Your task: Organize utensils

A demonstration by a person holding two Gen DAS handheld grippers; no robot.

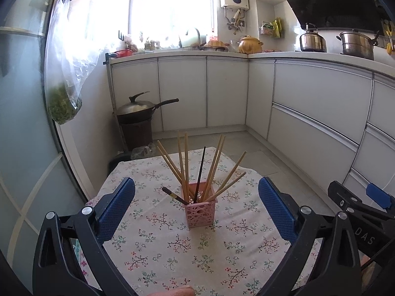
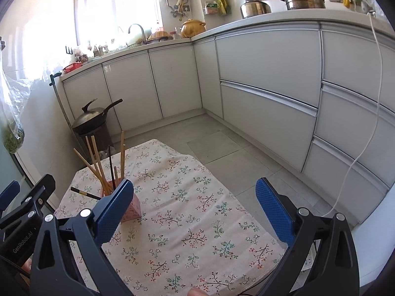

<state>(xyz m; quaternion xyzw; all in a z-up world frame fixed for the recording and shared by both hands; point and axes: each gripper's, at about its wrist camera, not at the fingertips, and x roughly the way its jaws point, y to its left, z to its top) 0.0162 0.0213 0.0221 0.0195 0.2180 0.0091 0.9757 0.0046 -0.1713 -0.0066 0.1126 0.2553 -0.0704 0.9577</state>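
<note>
Sunlit window (image 1: 170, 7), white cabinets (image 1: 182, 91), grey tiled floor (image 2: 217, 143), floral tablecloth (image 1: 160, 241)

In the right wrist view the right tool's (image 2: 195, 204) left finger (image 2: 113, 212) covers most of the pink holder (image 2: 134, 208); the chopsticks' (image 2: 98, 165) lower ends vanish behind it; the desk's (image 2: 187, 222) near edge is cut off below; the left tool (image 2: 14, 212) is cropped at the left border.

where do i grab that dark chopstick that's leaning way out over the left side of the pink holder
Take the dark chopstick on its free upper end, the part poking out past the left rim of the pink holder. It lies at a low slant, away from the upright wooden chopsticks, so that end is clear. Come from the left with the open left gripper, fingers closing across the shaft.
</note>
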